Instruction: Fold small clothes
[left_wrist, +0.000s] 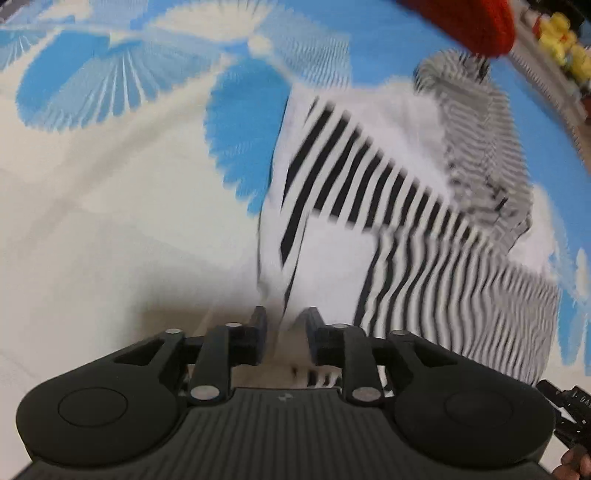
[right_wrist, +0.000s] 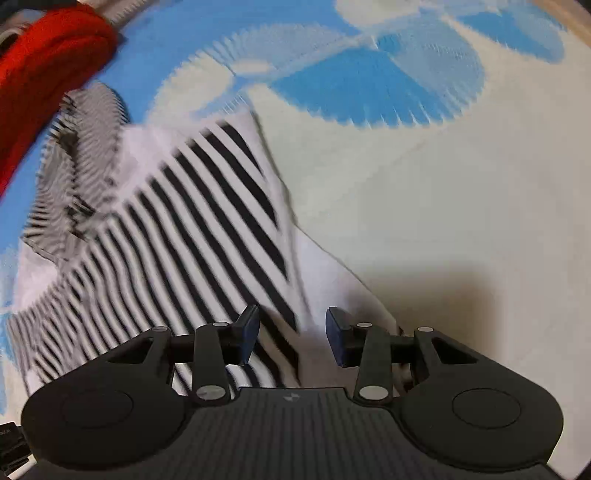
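Observation:
A small white garment with black stripes (left_wrist: 388, 206) lies partly folded on a blue-and-white patterned sheet (left_wrist: 110, 184). It also shows in the right wrist view (right_wrist: 184, 229). My left gripper (left_wrist: 284, 332) is over the garment's near white edge, its jaws a narrow gap apart with cloth between them; whether they pinch it is unclear through blur. My right gripper (right_wrist: 291, 334) is open, its jaws straddling the garment's near striped edge. Both views are motion-blurred.
A red knitted garment (left_wrist: 476, 22) lies beyond the striped one, and shows at the upper left in the right wrist view (right_wrist: 40, 77). Yellow toys (left_wrist: 561, 40) sit at the far right edge. The sheet (right_wrist: 443, 203) spreads to the sides.

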